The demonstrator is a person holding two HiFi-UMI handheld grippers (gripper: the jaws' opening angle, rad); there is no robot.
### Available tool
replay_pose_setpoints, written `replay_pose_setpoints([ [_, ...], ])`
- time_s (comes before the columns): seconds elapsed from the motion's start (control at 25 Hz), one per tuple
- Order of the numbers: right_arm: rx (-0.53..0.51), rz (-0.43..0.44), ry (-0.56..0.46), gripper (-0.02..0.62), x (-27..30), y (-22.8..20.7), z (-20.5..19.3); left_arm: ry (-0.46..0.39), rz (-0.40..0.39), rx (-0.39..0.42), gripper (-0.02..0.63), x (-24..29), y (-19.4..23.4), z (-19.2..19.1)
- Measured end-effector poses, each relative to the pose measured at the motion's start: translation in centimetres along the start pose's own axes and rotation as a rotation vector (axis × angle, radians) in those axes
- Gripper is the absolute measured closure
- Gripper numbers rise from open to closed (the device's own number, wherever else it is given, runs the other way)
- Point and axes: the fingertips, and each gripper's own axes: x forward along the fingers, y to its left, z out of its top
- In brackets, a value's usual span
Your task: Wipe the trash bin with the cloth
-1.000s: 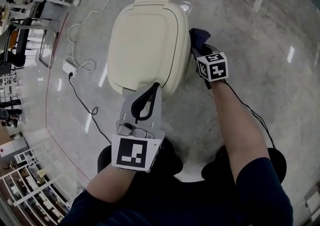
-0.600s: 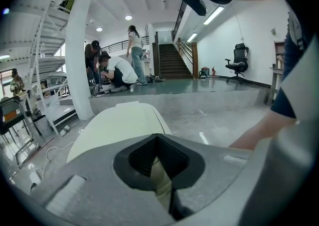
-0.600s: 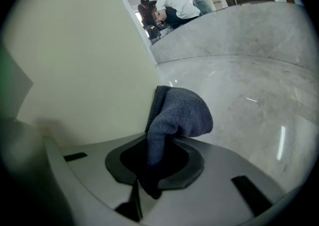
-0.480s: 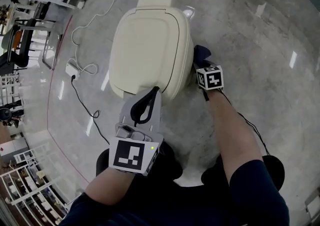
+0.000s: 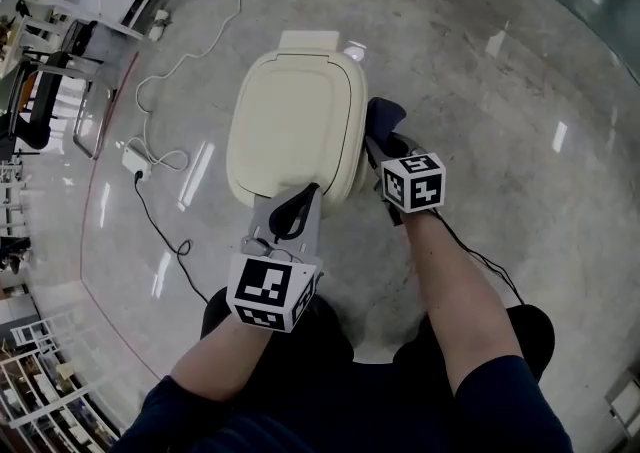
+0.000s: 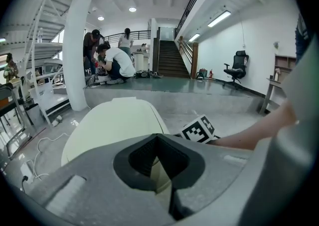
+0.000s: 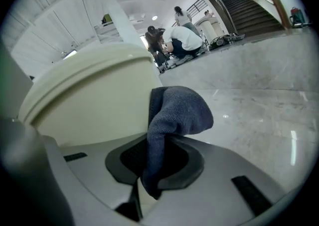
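Cloth [image 7: 175, 113], clenched in the jaws of your right gripper [image 7: 148, 172], lies against the cream trash bin's [image 5: 295, 126] right wall, so press it flat and stroke evenly while your left gripper [image 5: 303, 193], jaws closed on nothing, braces the lid's near edge.

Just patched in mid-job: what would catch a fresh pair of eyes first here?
A big cream trash bin with its lid shut stands on the floor, in the middle of the head view. The right gripper is shut on a dark blue cloth at the bin's right side. The left gripper, jaws together and empty, points at its near edge.
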Motion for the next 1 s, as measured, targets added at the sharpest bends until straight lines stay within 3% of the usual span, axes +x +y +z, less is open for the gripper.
replay_pose_setpoints([
  [0.16, -0.025, 0.047, -0.056, 0.541, -3.4, 3.7, 2.8, -0.008, -0.013, -0.005, 0.609, -0.2, 0.0, 0.0],
  [0.28, -0.028, 0.071, -0.066, 0.541, -4.9, 5.5, 2.6, -0.009, -0.013, 0.005, 0.609, -0.1, -0.1, 0.1],
  [1.0, 0.158, -0.106, 0.262, 0.541, 4.0, -2.3, -17.3, -0.021, -0.008, 0.012, 0.609, 0.3, -0.4, 0.2],
])
